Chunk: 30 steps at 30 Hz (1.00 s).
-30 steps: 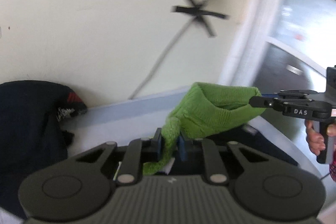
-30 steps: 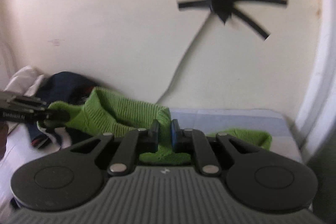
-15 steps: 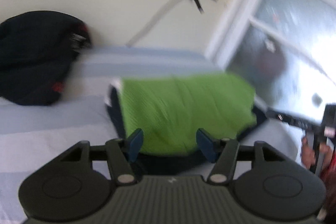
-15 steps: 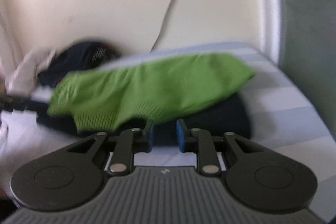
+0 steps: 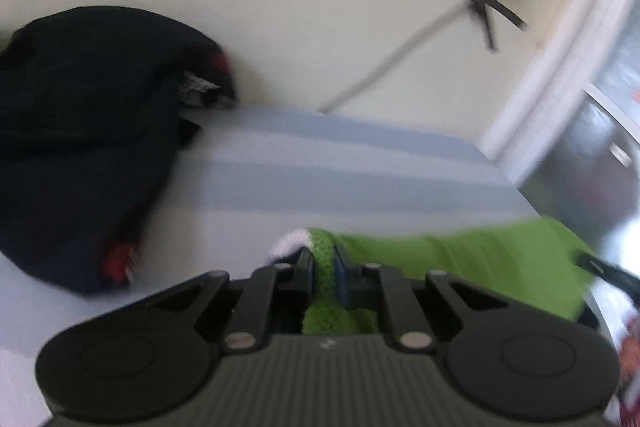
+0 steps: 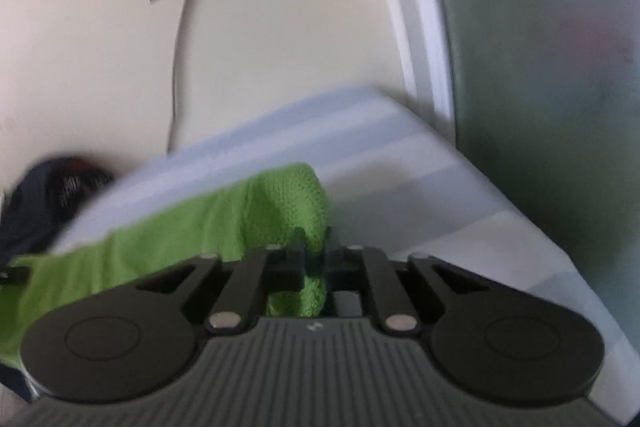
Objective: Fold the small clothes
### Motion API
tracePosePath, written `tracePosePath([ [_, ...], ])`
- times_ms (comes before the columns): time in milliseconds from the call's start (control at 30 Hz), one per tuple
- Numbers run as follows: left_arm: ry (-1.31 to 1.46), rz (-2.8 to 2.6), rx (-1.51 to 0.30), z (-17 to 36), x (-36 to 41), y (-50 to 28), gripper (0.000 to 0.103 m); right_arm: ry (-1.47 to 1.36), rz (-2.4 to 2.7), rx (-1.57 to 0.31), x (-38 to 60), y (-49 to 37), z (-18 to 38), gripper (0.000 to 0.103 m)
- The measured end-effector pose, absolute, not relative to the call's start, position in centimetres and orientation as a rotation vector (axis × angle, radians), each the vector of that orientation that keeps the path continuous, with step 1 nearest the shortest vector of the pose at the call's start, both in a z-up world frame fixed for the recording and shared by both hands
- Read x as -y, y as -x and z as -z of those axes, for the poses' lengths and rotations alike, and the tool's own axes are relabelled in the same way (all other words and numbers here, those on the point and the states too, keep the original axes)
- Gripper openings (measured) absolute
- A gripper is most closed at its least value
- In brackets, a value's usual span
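Both clamped again after letting go half a second earlier: left gripper (image 5: pixel 324 267) pinched onto green knit garment (image 5: pixel 472 259) at its white-trimmed edge, right gripper (image 6: pixel 318 259) onto its other end, cloth lifted above striped bed (image 5: pixel 360 179), dark clothes pile (image 5: pixel 80 131) unmoved.

A bright green knit sweater (image 5: pixel 460 259), white at one edge, lies on the pale blue-and-white striped bedsheet (image 5: pixel 340 179). Beside the sweater sits a navy garment (image 5: pixel 80 131) with red and white markings.

Striped bed (image 5: pixel 360 179) (dark clothes (image 5: pixel 80 131) aboard)
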<state>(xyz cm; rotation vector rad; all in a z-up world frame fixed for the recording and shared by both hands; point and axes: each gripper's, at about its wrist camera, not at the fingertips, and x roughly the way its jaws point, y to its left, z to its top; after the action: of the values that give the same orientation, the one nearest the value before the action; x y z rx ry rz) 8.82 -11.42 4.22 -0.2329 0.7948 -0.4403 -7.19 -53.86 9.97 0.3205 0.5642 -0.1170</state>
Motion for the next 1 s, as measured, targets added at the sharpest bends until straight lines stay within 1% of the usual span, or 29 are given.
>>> tracePosePath([
  [67,0.293,0.428,-0.845,-3.1,10.8,-10.1,0.011,-0.319,0.104,-0.499,53.1,9.2,-10.7,0.010],
  [100,0.299,0.429,-0.847,-2.7,10.8,-10.1,0.011,-0.344,0.102,-0.496,53.1,9.8,-10.6,0.011],
  [133,0.284,0.428,-0.834,-2.7,10.8,-9.7,0.014,-0.346,0.113,-0.525,53.1,9.9,-10.0,0.011],
  [167,0.264,0.431,-0.823,-2.8,10.8,-9.0,0.020,-0.313,0.132,-0.569,53.1,9.5,-9.2,0.014],
  [200,0.246,0.422,-0.823,-3.0,10.7,-8.5,0.028,-0.278,0.153,-0.601,53.1,9.1,-8.5,0.029],
  [233,0.235,0.413,-0.815,-3.3,10.2,-7.9,0.046,-0.269,0.174,-0.591,53.3,9.3,-8.2,0.040],
  [267,0.244,0.407,-0.791,-3.6,9.5,-7.1,0.049,-0.286,0.211,-0.573,53.7,9.3,-8.6,0.055],
  [300,0.272,0.396,-0.767,-4.0,8.6,-6.5,0.049,-0.315,0.225,-0.542,54.1,9.8,-9.2,0.055],
  [333,0.308,0.388,-0.750,-4.4,7.8,-6.1,0.047,-0.338,0.228,-0.496,54.3,10.3,-10.1,0.055],
  [400,0.385,0.397,-0.720,-5.3,6.7,-5.4,0.045,-0.321,0.233,-0.424,53.4,10.9,-11.6,0.055],
  [433,0.401,0.414,-0.707,-5.7,6.7,-5.2,0.041,-0.280,0.208,-0.417,52.2,10.6,-12.4,0.055],
  [467,0.403,0.431,-0.696,-6.1,7.1,-4.8,0.037,-0.244,0.166,-0.420,50.9,10.1,-12.7,0.053],
  [567,0.352,0.511,-0.681,-6.6,9.7,-4.2,0.037,-0.183,0.008,-0.462,46.4,8.2,-12.9,0.053],
  [633,0.308,0.543,-0.697,-6.0,11.6,-4.1,0.037,-0.168,-0.106,-0.500,43.4,7.0,-12.4,0.053],
  [767,0.208,0.500,-0.755,-3.2,14.2,-4.5,0.037,-0.091,-0.187,-0.587,40.5,4.4,-10.7,0.043],
  [800,0.171,0.471,-0.737,-2.6,14.5,-4.4,0.035,-0.055,-0.142,-0.599,40.8,3.9,-10.2,0.038],
  [833,0.139,0.467,-0.706,-2.3,14.7,-4.0,0.036,-0.025,-0.093,-0.594,41.4,3.5,-10.0,0.037],
  [867,0.116,0.466,-0.690,-2.2,14.9,-3.7,0.037,-0.012,-0.026,-0.587,42.5,3.3,-9.7,0.031],
  [900,0.097,0.455,-0.679,-2.1,15.2,-3.5,0.037,-0.032,0.037,-0.576,44.2,3.4,-9.4,0.013],
  [933,0.081,0.446,-0.669,-2.0,15.5,-3.4,0.037,-0.075,0.066,-0.568,46.1,3.3,-9.2,0.003],
  [967,0.058,0.436,-0.655,-1.8,15.9,-3.2,0.037,-0.141,0.072,-0.561,47.9,3.7,-9.2,0.000],
  [1000,0.031,0.425,-0.638,-1.7,16.4,-3.1,0.038,-0.219,0.050,-0.549,49.4,4.2,-9.1,0.000],
])
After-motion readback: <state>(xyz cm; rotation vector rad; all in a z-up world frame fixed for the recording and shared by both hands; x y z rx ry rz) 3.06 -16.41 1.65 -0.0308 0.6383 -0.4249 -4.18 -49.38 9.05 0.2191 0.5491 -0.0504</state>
